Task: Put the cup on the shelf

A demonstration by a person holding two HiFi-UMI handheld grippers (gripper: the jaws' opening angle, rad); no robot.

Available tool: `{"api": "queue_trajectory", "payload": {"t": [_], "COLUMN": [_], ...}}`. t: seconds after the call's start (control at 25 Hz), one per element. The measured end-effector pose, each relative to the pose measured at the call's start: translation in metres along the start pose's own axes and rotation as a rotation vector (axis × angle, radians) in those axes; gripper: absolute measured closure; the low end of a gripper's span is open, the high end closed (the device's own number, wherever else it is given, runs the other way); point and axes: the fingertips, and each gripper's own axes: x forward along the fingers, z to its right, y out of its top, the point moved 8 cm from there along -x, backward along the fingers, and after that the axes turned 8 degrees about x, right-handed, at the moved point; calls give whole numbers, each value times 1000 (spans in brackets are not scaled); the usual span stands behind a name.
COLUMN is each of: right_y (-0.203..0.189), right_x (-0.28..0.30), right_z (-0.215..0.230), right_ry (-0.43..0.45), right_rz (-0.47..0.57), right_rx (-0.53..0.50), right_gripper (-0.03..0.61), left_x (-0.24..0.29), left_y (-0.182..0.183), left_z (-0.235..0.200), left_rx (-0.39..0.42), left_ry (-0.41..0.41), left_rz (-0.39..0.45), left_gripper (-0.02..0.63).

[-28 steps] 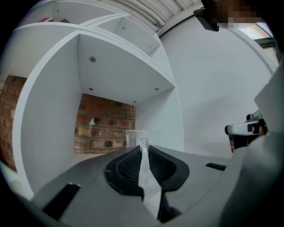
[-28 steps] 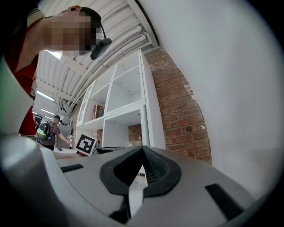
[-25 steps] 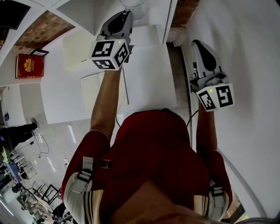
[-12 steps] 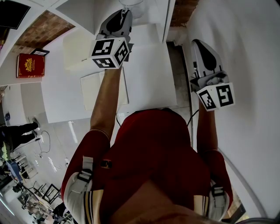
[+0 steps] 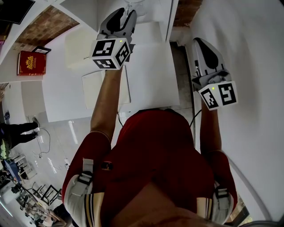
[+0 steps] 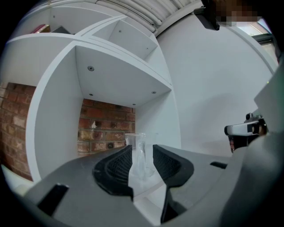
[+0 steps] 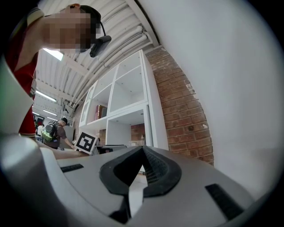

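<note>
A clear cup [image 6: 136, 141] stands upright on the floor of a white shelf compartment [image 6: 120, 80] with a brick back. My left gripper [image 6: 142, 149] reaches level into that compartment. Its jaws have just been opening, and the cup stands between them with a gap on each side. In the head view the left gripper [image 5: 124, 12] is at the top, with the cup's rim [image 5: 134, 4] just past its tips. My right gripper [image 5: 198, 43] hangs off to the right beside the white wall, shut with nothing in it, as the right gripper view [image 7: 142, 150] shows.
A red book [image 5: 30, 63] lies on a shelf at the left. The brick wall [image 6: 104, 124] closes the compartment's back, and its white side panels stand close on both sides. A white wall [image 5: 248, 66] runs along the right. A person [image 7: 54, 133] stands far off.
The left gripper's jaws have spread apart and let go of the cup, which stays standing on the shelf. The right gripper has not moved.
</note>
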Motion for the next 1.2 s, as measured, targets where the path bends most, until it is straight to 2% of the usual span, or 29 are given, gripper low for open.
{"api": "queue_trajectory", "payload": {"t": [0.4, 0.6, 0.84, 1.08, 1.2], "right_y": [3, 5, 5, 4, 6], "right_x": [3, 0, -1, -6, -9], "right_z": [-20, -29, -44, -57, -65], "right_ry": [41, 62, 88, 114, 126], "right_rz": [5, 7, 5, 13, 19], "right_rx": [-17, -26, -30, -31, -34], "right_gripper": [581, 581, 581, 581, 581], "left_x": [-39, -64, -93, -117, -127], "left_y": [16, 24, 37, 37, 40], "left_z": [12, 27, 45, 58, 63], "left_rx": [27, 10, 3, 4, 6], "left_ry": [-16, -37, -111, -107, -115], "left_rz": [33, 61, 125, 130, 137], "left_gripper": [486, 488, 545, 602, 607]}}
